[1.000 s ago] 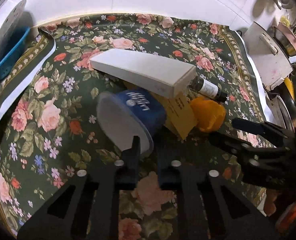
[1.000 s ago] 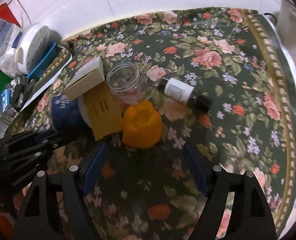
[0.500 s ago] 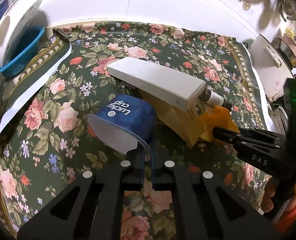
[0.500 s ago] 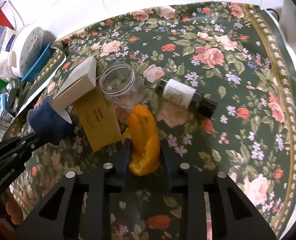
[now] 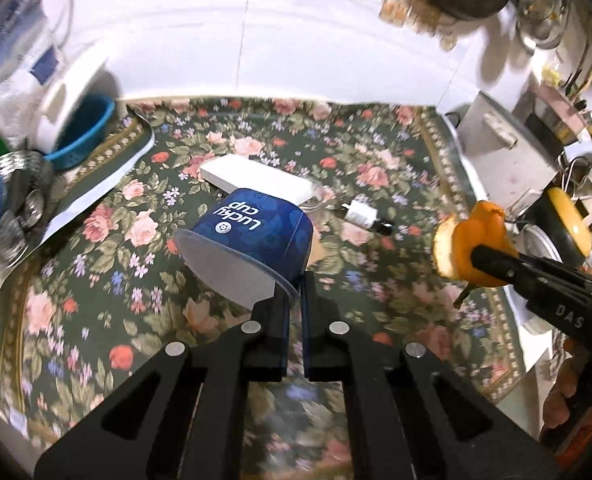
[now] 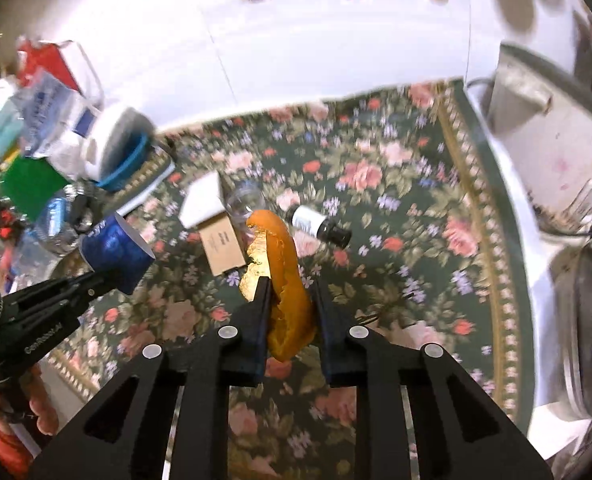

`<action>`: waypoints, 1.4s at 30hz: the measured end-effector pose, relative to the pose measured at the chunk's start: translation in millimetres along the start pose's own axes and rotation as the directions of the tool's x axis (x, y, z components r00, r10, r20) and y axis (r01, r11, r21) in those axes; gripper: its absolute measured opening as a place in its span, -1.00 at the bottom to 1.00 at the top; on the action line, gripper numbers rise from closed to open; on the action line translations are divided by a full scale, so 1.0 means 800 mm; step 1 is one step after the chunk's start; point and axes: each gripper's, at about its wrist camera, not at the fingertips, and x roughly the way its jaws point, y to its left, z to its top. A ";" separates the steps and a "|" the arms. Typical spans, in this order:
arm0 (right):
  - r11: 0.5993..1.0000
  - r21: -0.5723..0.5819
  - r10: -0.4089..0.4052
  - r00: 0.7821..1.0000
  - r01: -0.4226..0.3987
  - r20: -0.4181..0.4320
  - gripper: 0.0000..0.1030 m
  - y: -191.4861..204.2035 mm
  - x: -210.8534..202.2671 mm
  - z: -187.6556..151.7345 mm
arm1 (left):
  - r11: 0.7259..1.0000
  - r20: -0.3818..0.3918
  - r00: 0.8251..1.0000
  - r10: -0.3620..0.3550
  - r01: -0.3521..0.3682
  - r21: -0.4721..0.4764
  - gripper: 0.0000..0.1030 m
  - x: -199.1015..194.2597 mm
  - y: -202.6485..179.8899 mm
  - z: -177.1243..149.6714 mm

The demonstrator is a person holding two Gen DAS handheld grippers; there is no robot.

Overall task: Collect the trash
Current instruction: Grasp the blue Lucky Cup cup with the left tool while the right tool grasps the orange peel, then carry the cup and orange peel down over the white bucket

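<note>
Left tongs (image 5: 294, 292): clamped tight on the rim of the blue paper cup (image 5: 252, 236), mouth tipped toward the camera, "Lucky cup" lettering upside down. Right tongs (image 6: 290, 292): just been closing, now pinching the orange peel (image 6: 282, 280) between the pads, with a narrow gap left at the peel's width.

Against a second ago: cup and peel then lying on the flowered cloth (image 5: 96, 272) among the other litter, right tongs spread wide around the peel; now both held up clear of the surface, the cloth seen from farther off. Half a second ago already gripped, but low.

Left behind on the cloth: white box (image 5: 256, 178), clear jar (image 6: 246, 204) just beside it, brown card box (image 6: 222, 246) in front, dark bottle with a white label (image 6: 319, 226) lying on its side near the jar.

Seen from the left wrist only: the peel's pale inner side and the right tongs' black fingers from the side, a hand below them at the right edge. Seen from the right wrist only: the brown card box, hidden behind the cup in the left view, and the jar shown whole. Blue basket (image 5: 82, 136) at the far left edge of the surface in both.
</note>
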 end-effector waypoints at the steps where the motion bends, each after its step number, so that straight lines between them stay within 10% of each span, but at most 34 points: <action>1: 1.000 -0.011 0.007 1.000 -0.007 0.017 -0.64 0.001 -0.015 -0.001 | 1.000 0.016 1.000 0.007 -0.007 -0.002 -0.93 -0.012 -0.007 -0.004; 21: 0.999 -0.034 0.016 0.984 -0.010 0.176 -0.64 0.094 -0.155 -0.100 | 0.995 0.124 0.991 -0.042 0.030 0.094 -0.93 -0.178 -0.016 -0.110; 42: 0.990 0.115 -0.097 0.993 0.088 0.073 -0.64 0.215 -0.192 -0.285 | 0.969 -0.053 0.988 -0.144 0.152 0.194 -0.93 -0.268 0.061 -0.297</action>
